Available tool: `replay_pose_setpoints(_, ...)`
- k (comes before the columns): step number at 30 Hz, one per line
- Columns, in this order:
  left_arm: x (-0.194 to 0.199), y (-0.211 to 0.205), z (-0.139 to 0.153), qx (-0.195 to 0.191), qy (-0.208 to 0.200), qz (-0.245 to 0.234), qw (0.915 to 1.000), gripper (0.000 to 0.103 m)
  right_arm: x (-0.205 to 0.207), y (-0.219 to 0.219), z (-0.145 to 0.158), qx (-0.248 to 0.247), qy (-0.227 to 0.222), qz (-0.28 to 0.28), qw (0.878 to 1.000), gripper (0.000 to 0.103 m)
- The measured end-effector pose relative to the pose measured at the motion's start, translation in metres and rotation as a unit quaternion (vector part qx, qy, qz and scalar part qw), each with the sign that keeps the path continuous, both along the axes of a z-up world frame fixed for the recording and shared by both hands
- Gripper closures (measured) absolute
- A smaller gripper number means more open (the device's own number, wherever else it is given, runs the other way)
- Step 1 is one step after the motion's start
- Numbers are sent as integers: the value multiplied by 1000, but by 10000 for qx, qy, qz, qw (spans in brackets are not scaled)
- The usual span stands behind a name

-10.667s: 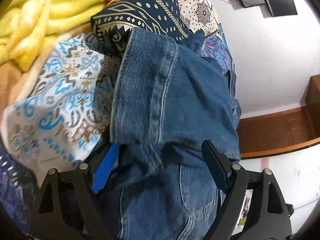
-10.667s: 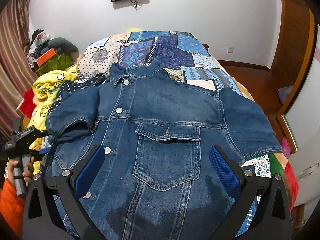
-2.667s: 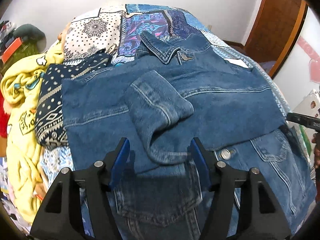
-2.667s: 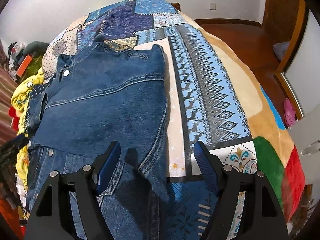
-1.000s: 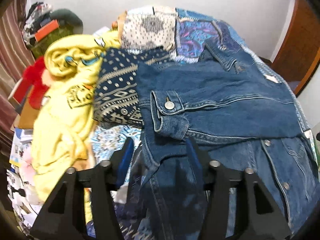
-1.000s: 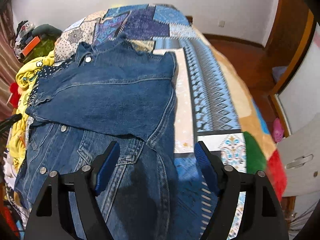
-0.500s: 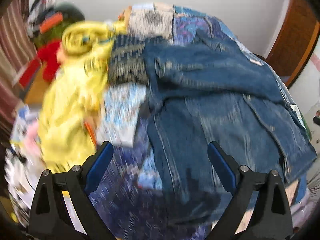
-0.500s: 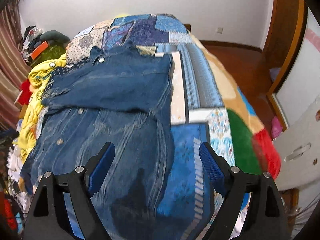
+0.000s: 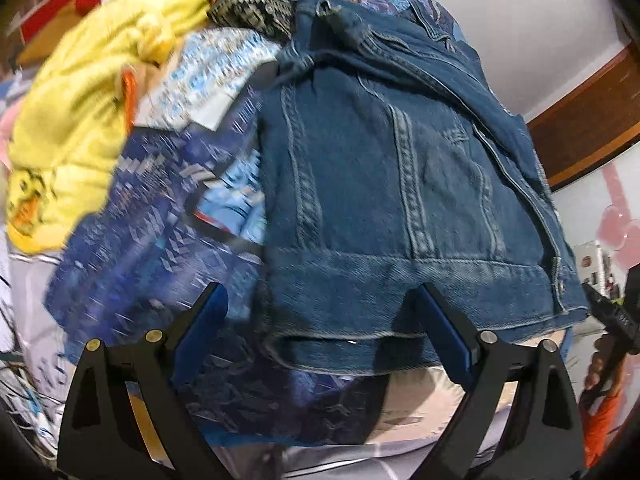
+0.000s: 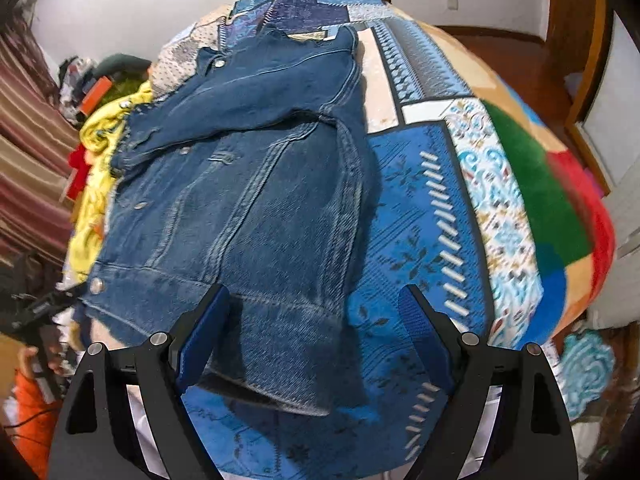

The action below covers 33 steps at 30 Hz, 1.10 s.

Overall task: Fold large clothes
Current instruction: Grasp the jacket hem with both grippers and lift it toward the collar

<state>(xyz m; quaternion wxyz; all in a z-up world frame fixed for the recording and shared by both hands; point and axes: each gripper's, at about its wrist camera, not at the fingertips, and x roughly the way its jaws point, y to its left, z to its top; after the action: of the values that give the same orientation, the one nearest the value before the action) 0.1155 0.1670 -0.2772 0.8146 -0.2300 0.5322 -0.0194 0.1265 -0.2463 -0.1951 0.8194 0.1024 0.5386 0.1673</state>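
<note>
Lying flat on the patchwork bedspread [image 10: 424, 216]: denim jacket [image 10: 256, 184], both sleeves folded in across the chest, hem nearest both cameras. Hovering at that hem, left gripper [image 9: 326, 334] spread wide, blue pads on either side of the hem's left corner, holding nothing. Same for the right gripper [image 10: 314, 330]: gaping wide, empty, framing the hem's right corner. Heaped just beside the jacket's left edge, a yellow garment [image 9: 84, 92].
</note>
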Motion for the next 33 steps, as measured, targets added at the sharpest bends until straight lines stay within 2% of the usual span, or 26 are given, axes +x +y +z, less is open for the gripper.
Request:
replay_pose_setpoints(1, 0, -3, -3, -120, -9, -9, 9999, 12, 0, -1, -1, 116, 37, 24, 9999, 19)
replay_pose_setpoints(2, 0, -3, -5, -213, -26, -20, 9998, 21, -1, -1, -2, 183, 42, 39, 9998, 19)
replay_pose_setpoints(3, 0, -4, -6, -318, -53, -7, 9995, 24, -1, 0, -2, 204, 33, 60, 9998, 20)
replay_pose_setpoints(4, 0, -4, -5, -317, -81, 31, 9995, 25, -2, 2, -3, 220, 18, 75, 9997, 24)
replay_pose_setpoints(6, -1, -3, -3, -390, -167, 65, 9991, 43, -3, 4, -2, 358, -6, 139, 9993, 36)
replay_pose_setpoints(7, -2, -1, -2, -371, -188, 101, 9991, 47, -2, 4, -1, 471, -13, 162, 9988, 44)
replay_pose_setpoints(8, -3, 1, 0, -351, -220, 129, 9991, 57, -1, 4, -1, 540, -17, 152, 9984, 50)
replay_pose_setpoints(9, -4, 3, 2, -365, -266, 164, 9988, 69, -1, 6, -2, 584, -19, 146, 9982, 52)
replay_pose_setpoints(14, -8, 11, 16, -470, -528, 249, 9972, 88, 1, 4, -4, 727, -75, 38, 9973, 79)
replay_pose_setpoints(17, -3, 7, 35, -322, -766, 225, 9963, 91, 4, 6, 3, 814, -118, 194, 9964, 87)
replay_pose_setpoints(20, 7, 6, 59, -204, -1084, 185, 9937, 91, 12, 12, 16, 880, -237, 430, 9949, 89)
replay_pose_setpoints(27, 54, 6, 127, 99, -1932, -66, 9811, 91, 49, 33, 64, 993, -901, 799, 9877, 90)
replay_pose_setpoints(33, 111, 16, 166, -116, -2393, -89, 9708, 91, 101, 49, 101, 855, -1543, 777, 9812, 90)
